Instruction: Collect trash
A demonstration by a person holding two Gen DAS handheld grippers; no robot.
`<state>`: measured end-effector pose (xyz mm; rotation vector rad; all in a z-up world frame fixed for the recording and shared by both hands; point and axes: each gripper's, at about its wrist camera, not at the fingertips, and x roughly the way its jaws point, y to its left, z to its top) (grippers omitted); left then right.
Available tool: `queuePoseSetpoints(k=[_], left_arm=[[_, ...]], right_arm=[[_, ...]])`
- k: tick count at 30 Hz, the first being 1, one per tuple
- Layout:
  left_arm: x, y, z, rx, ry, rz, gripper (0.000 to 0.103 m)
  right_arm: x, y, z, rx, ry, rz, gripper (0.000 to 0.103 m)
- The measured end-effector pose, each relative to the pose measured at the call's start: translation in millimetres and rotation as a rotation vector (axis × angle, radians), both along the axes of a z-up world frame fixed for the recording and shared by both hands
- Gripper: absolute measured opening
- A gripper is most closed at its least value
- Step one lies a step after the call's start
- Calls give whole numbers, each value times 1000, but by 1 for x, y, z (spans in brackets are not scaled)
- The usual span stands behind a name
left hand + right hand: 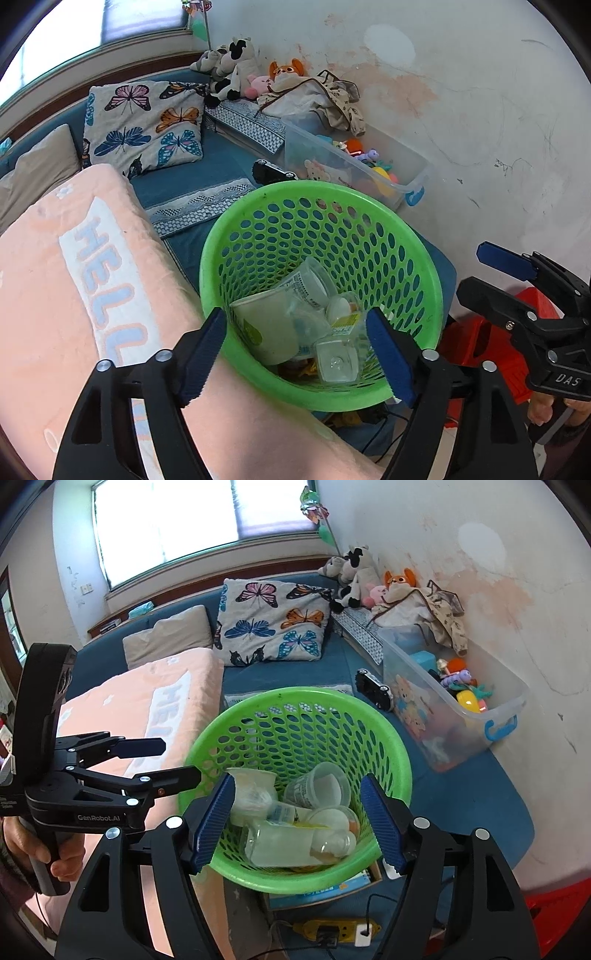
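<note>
A green perforated basket (321, 201) (295, 698) stands at the edge of a blue bed and holds trash: a paper cup (266, 328), a clear plastic cup (317, 786), a white cup (251, 794) and a clear bottle (288, 845) lying on its side. My left gripper (297, 354) is open at the basket's near rim, its pads touching nothing. My right gripper (299, 823) hangs open over the basket's near side, empty. Each gripper shows in the other's view, the left gripper (162, 760) at the basket's left and the right gripper (487, 277) at its right.
A pink "HELLO" blanket (92, 277) lies left of the basket. Behind are a butterfly pillow (273, 620), a black toy car (373, 692) and a clear toy bin (454, 701) along the wall. A yellow power strip (332, 928) and a red stool (480, 347) sit below.
</note>
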<state>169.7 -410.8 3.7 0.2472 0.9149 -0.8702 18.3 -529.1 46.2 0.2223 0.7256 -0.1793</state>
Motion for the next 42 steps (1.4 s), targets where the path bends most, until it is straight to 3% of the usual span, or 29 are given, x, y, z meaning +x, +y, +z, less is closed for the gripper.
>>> queuePoseSetpoints(k=[13, 21, 24, 33, 42], left_arm=[[-5, 58, 22, -22, -53, 101, 87], [-11, 107, 36, -17, -99, 186, 88], [-13, 129, 42, -23, -116, 232, 94], [-27, 189, 55, -5, -190, 343, 96], [-43, 251, 51, 16, -204, 463, 96]], right_arm=[[-11, 35, 5, 23, -33, 56, 76], [-17, 71, 12, 14, -62, 116, 81], [-17, 87, 15, 5, -76, 142, 84], [-19, 134, 20, -14, -109, 205, 90], [-19, 168, 18, 7, -124, 241, 94]])
